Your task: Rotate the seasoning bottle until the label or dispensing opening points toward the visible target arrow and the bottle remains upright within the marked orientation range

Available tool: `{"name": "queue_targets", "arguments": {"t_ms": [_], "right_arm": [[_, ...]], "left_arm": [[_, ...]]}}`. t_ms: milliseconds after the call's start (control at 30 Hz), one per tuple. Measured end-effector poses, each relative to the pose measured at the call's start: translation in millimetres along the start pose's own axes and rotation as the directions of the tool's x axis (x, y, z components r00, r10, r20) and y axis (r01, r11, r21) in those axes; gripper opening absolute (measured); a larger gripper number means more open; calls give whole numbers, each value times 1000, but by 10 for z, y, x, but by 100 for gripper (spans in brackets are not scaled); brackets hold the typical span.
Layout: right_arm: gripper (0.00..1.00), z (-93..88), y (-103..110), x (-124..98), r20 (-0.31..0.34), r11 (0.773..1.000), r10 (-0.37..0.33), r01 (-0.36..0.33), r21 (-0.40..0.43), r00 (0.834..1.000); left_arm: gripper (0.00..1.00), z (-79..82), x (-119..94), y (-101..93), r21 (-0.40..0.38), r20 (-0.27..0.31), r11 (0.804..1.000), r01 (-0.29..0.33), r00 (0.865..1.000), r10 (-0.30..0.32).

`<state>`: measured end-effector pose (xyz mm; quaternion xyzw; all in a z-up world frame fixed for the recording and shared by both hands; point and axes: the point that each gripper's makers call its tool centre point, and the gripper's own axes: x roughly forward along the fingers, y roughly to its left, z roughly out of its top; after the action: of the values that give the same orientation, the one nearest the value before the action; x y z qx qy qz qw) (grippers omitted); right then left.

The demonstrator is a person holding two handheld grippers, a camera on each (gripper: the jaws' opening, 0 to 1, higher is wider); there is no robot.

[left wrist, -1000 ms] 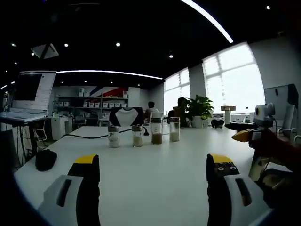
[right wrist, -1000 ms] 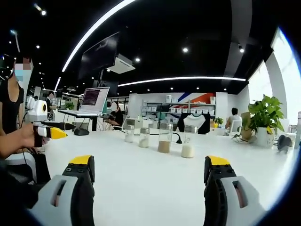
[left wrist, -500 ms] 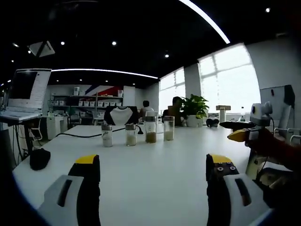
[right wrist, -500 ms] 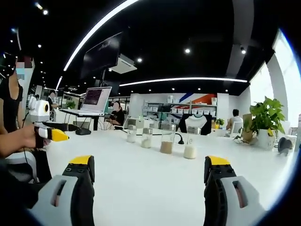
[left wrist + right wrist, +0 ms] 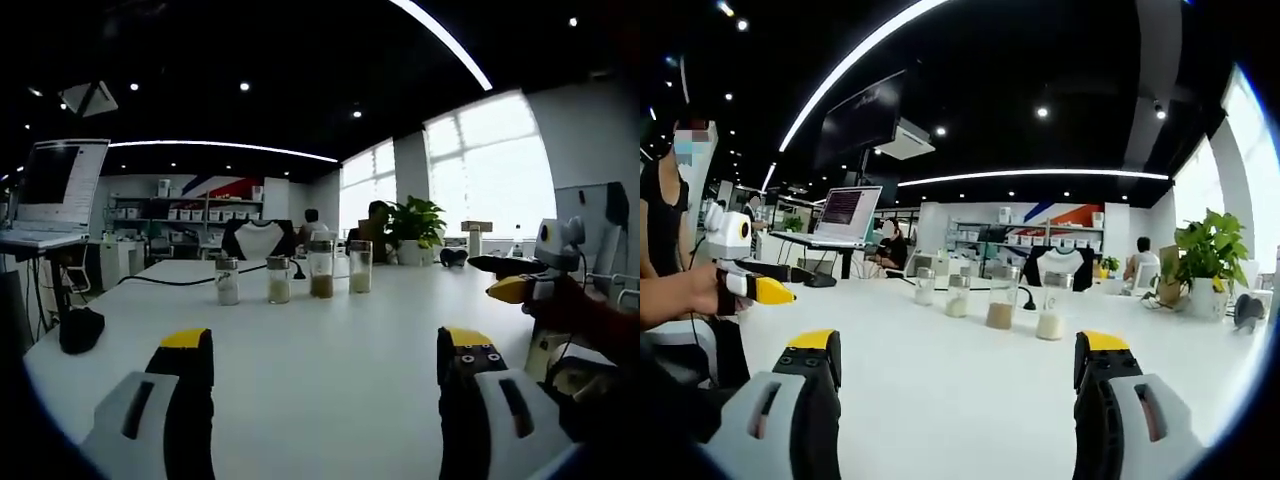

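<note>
Several glass seasoning bottles stand upright in a row far across the white table [image 5: 330, 360]. In the left gripper view I see a short one with pale contents [image 5: 228, 281], another short one [image 5: 277, 279], a tall one with brown powder [image 5: 322, 266] and a tall one with white grains [image 5: 360, 267]. The right gripper view has the same row: short bottles [image 5: 925, 287] [image 5: 958, 296], the brown one [image 5: 1001, 298], the white one [image 5: 1048, 306]. My left gripper [image 5: 325, 350] is open well short of them. My right gripper [image 5: 958, 352] is also open, with nothing between its jaws. No arrow mark is visible.
A black pouch [image 5: 78, 329] lies at the table's left edge. A black cable [image 5: 175, 282] runs behind the bottles. An open laptop [image 5: 52, 196] stands at the left, a potted plant [image 5: 418, 232] at the far right. The person's hand [image 5: 685, 297] holds the other gripper [image 5: 745, 272].
Both views drifted slightly; the bottle row sits a little lower and further left in the left gripper view, a little further right in the right gripper view. Both grippers stay open.
</note>
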<state>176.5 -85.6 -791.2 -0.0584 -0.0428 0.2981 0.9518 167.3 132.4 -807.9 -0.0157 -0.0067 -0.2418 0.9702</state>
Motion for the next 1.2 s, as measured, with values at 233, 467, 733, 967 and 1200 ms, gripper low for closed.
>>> {"name": "queue_targets", "arguments": {"t_ms": [233, 467, 733, 967, 1200], "right_arm": [[99, -23, 11, -6, 0, 1000, 14, -14, 20, 1000], [99, -75, 17, 0, -28, 1000, 25, -25, 11, 999], [99, -51, -9, -14, -29, 1000, 19, -20, -15, 999], [98, -210, -68, 3, -102, 999, 8, -13, -46, 995], [96, -188, -17, 8, -94, 998, 44, -48, -42, 995]], "left_arm": [[98, 2, 38, 50, -11, -4, 1000, -26, 1000, 26], [100, -2, 164, 55, -10, -22, 1000, -5, 1000, 5], [99, 44, 295, 196, 33, -38, 999, -18, 999, 19], [97, 38, 402, 478, 54, -84, 996, -68, 994, 72], [99, 95, 507, 732, 57, -93, 992, -108, 989, 113]]}}
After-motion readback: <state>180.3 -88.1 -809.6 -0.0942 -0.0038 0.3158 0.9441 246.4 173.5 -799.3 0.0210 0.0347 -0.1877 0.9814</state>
